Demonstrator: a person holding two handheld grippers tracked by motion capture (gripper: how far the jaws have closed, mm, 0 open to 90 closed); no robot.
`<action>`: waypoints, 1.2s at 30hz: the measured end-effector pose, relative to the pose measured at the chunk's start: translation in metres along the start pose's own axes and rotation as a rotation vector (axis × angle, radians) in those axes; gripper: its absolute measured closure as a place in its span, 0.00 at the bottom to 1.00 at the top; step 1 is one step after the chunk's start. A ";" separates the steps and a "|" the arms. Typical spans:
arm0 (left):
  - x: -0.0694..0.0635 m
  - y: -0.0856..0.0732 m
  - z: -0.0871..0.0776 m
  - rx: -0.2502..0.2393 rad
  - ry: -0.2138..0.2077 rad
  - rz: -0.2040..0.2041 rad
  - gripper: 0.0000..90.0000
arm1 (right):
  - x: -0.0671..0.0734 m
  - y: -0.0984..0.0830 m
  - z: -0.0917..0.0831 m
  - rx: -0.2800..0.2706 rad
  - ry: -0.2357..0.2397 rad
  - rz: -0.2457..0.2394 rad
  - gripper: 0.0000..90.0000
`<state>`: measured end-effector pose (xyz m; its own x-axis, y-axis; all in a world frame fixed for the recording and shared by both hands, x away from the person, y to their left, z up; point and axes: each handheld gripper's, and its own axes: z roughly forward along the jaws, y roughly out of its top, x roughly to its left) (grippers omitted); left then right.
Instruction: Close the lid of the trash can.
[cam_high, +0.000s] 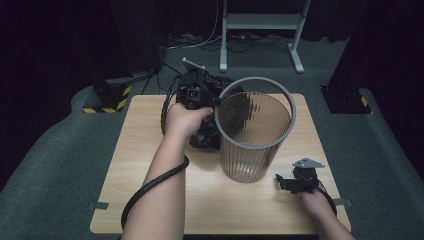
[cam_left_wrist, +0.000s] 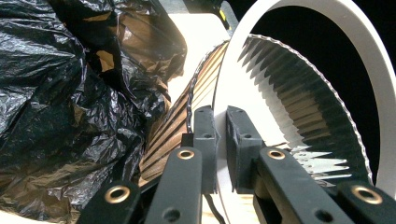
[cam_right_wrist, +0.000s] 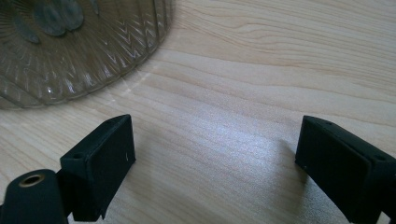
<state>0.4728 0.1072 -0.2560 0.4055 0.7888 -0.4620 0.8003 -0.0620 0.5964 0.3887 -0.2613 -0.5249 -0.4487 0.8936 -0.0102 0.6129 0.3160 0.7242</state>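
The tall ribbed translucent plastic bin (cam_high: 250, 142) with a grey ring rim (cam_high: 292, 107) stands upright on the pale wooden table (cam_high: 150, 200), and the left gripper (cam_high: 216, 100) pinches that rim on the bin's far left side. In the left gripper view the two black jaws stand nearly together with the white-looking edge of the rim (cam_left_wrist: 223, 140) clamped between their pads, one pad outside the ribbed wall (cam_left_wrist: 299, 107) and one inside. The person's left hand (cam_high: 184, 120) wraps the gripper's body, the forearm reaching up across the table, with a black corrugated cable (cam_high: 150, 187) looping off the wrist.

Just to the outer side of the left gripper, touching the bin's wall, lies a crumpled black plastic bag (cam_high: 205, 135); in the left gripper view its glossy folds (cam_left_wrist: 60, 107) are heaped close beside the jaws, with brownish reflections on the film.

The right gripper (cam_high: 290, 182) rests low near the table's front right corner, beside the foot of the bin but not touching it, held by the right hand (cam_high: 315, 202). Its jaws are spread wide with nothing between them: in the right gripper view bare wood grain (cam_right_wrist: 224, 116) lies between the two black pads, and the bin's patterned base (cam_right_wrist: 70, 51) sits ahead and off to one side of them. A grey three-cornered plate (cam_high: 307, 163) tops this gripper.
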 end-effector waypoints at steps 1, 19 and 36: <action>0.000 0.000 0.000 -0.002 -0.001 0.000 0.93 | 0.000 0.000 0.000 0.000 0.000 0.000 0.13; -0.002 -0.002 0.002 -0.008 0.019 0.042 0.88 | 0.000 0.000 0.000 0.000 0.000 0.000 0.13; 0.005 -0.009 -0.008 -0.063 0.054 0.075 0.66 | 0.000 0.000 0.000 -0.001 0.000 0.000 0.13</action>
<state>0.4646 0.1166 -0.2583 0.4370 0.8155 -0.3795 0.7387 -0.0848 0.6686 0.3887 -0.2612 -0.5249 -0.4485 0.8937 -0.0102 0.6126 0.3157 0.7246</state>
